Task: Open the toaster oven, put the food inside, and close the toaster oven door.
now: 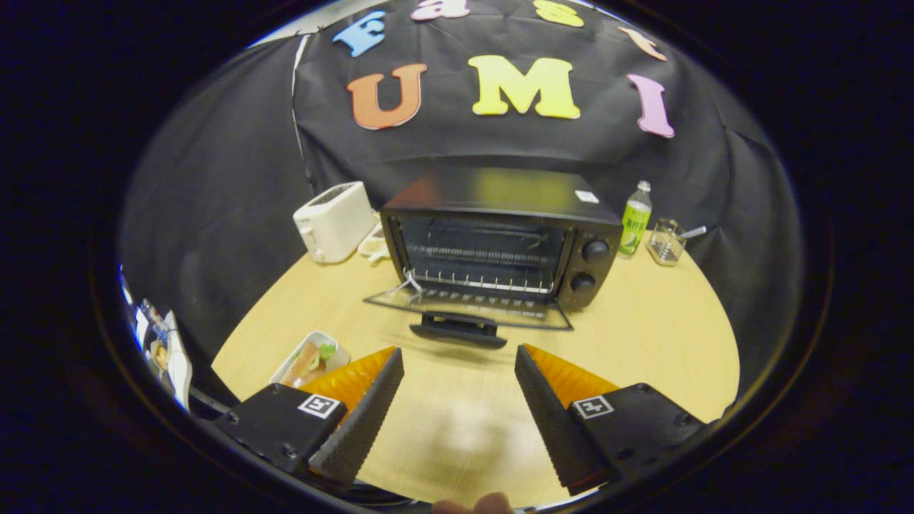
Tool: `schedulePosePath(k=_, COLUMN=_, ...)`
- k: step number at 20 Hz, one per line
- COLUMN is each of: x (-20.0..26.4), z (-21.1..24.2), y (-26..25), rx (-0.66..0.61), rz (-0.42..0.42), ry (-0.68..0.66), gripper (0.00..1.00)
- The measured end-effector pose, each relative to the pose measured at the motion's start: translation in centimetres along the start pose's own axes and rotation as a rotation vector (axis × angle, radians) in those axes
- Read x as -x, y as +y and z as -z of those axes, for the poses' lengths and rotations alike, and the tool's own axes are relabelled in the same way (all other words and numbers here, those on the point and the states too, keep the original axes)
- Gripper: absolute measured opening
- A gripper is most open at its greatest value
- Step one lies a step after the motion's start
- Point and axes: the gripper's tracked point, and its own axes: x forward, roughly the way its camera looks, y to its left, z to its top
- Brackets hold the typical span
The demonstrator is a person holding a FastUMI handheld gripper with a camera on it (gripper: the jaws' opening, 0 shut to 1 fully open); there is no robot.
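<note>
A black toaster oven [500,235] stands on the wooden table beyond my fingers. Its glass door [468,308] is folded down flat toward me, with the dark handle [458,330] at its near edge, and the wire rack [485,280] inside is bare. A white dish of food [308,359], a sandwich with something green, lies on the table just left of my left finger. My gripper [459,355] is open above the table, a short way in front of the door handle, with nothing between its fingers.
A white pop-up toaster [334,221] stands left of the oven, with a small packet [374,243] beside it. Right of the oven are a green-labelled bottle [635,220] and a clear glass container [667,243]. The round table [643,335] ends close on both sides.
</note>
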Motion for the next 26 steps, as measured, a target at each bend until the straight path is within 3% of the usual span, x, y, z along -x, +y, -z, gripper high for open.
schedulePosePath(k=2, x=-4.0, z=-1.8, y=-1.4, rx=-0.020, rz=0.059, ry=-0.029, gripper=1.00)
schedulePosePath(k=5, x=-8.3, z=-0.4, y=-2.2, rx=-0.048, rz=0.096, ry=0.041, gripper=1.00)
schedulePosePath(k=11, x=-8.7, z=4.0, y=-2.4, rx=-0.091, rz=0.099, ry=0.155, gripper=1.00)
schedulePosePath(k=14, x=-5.8, z=3.9, y=-1.4, rx=-0.093, rz=0.062, ry=0.157, gripper=1.00)
schedulePosePath(k=16, x=-3.0, z=3.3, y=0.0, rx=-0.064, rz=0.001, ry=0.165, gripper=1.00)
schedulePosePath(k=18, x=-0.6, z=3.3, y=2.9, rx=-0.066, rz=-0.118, ry=0.214, gripper=1.00)
schedulePosePath(k=21, x=1.6, z=3.7, y=8.2, rx=-0.182, rz=-0.298, ry=0.319, gripper=1.00)
schedulePosePath(k=26, x=0.9, z=6.6, y=15.4, rx=-0.339, rz=-0.447, ry=0.514, gripper=1.00)
